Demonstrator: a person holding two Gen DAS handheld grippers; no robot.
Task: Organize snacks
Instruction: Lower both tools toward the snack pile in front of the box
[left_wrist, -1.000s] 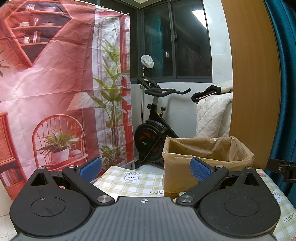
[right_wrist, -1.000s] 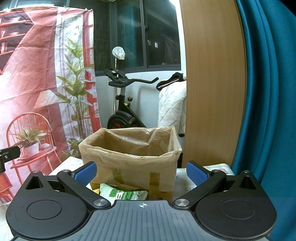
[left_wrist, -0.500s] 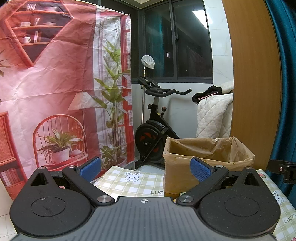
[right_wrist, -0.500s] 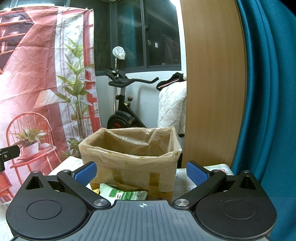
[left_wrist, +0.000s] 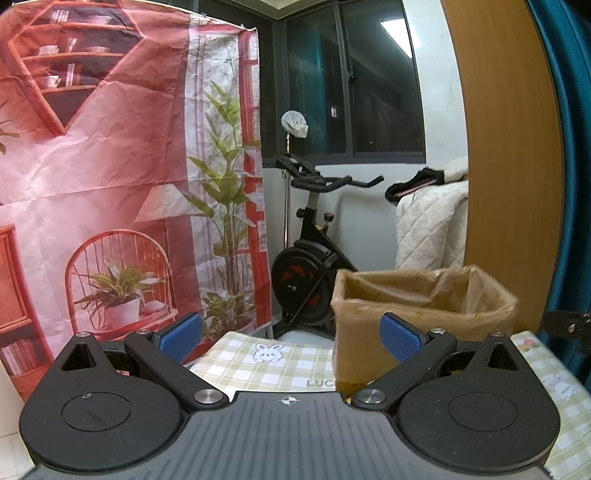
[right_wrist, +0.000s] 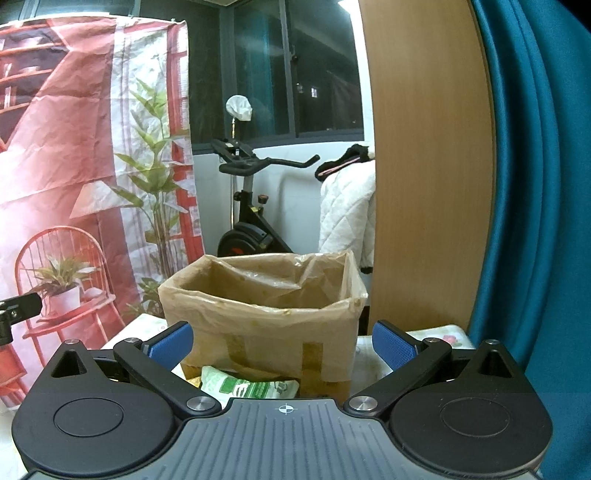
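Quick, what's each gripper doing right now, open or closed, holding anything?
Left gripper: open, holding nothing.
Right gripper: open, holding nothing.

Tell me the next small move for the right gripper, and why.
Probably lower the right gripper toward the green snack packet lying on the table in front of the lined box. The jaws stand open with nothing between them, and that packet is the only snack in view outside the box.
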